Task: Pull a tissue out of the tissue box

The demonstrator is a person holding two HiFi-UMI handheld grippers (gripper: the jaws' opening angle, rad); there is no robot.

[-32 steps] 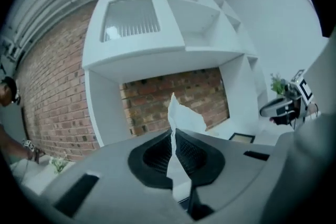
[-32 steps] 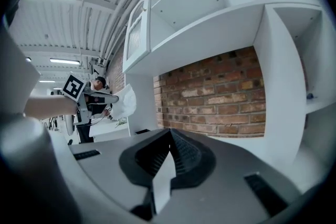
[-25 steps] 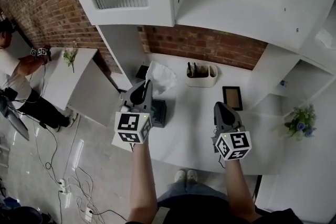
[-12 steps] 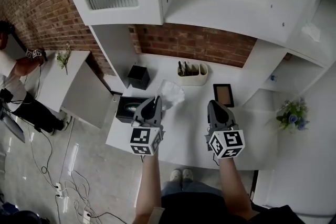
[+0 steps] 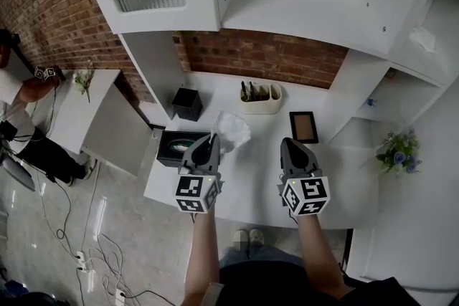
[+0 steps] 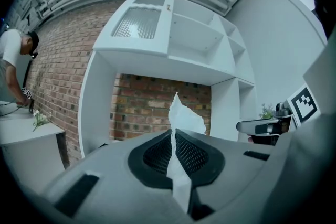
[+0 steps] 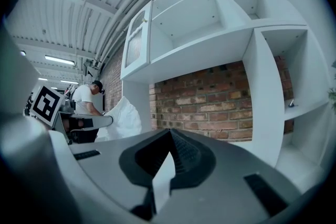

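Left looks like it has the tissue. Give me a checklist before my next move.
1. Left gripper shut on tissue: ok.
2. Tissue free of tissue box: ok, it sits right of the box in the head view.
3. Right gripper shut, empty: ok.
4. Tissue apart from pen holder and picture frame: ok.
5. Next tissue poking out of the box: cannot tell.

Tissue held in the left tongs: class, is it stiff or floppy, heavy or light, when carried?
Probably floppy: the tissue bunches in crumpled folds beyond the left tongs. Likely very light: in the left gripper view it stands above the shut jaws without sagging. Perhaps easily torn, as it squeezes to a thin strip between them.
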